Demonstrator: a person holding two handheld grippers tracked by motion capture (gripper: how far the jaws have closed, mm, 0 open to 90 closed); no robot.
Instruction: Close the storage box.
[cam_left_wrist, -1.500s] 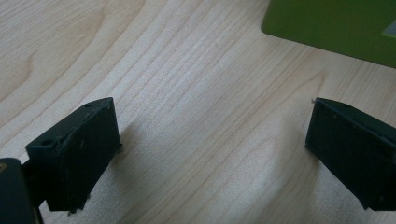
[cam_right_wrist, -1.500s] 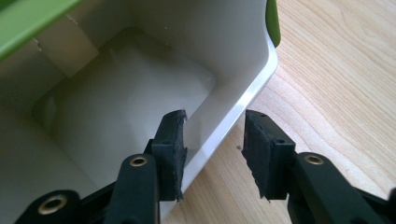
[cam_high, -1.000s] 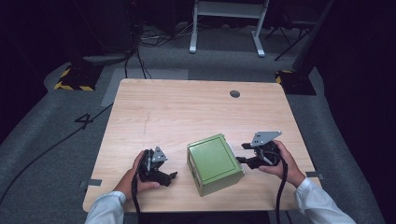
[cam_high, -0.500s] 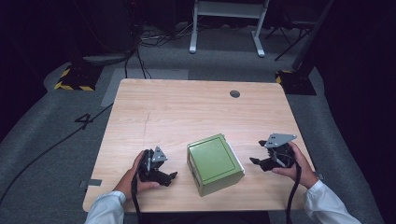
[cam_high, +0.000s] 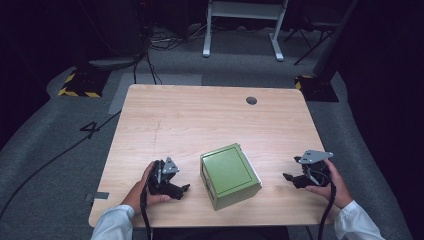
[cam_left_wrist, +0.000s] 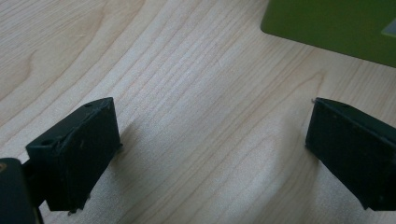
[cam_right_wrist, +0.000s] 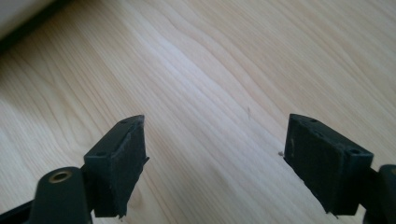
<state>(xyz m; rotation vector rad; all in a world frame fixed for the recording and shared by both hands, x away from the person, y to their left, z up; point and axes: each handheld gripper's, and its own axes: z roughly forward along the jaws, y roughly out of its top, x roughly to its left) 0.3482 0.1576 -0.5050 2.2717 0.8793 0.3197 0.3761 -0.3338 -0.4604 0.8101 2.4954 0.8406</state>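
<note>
A green box (cam_high: 230, 175), flat-lidded with rounded corners and probably metal, though the finish is hard to judge from above, sits closed near the front edge of the pale wood-grain bench (cam_high: 200, 115). The left tool (cam_high: 182, 189) rests just beside its left face, jaws spread and empty; the right tool (cam_high: 289, 177) lies well apart on the other side, also released, with bare grain between its matte black jaws. Judged from this, no grasp is made and the handling of the box remains to be done.
</note>
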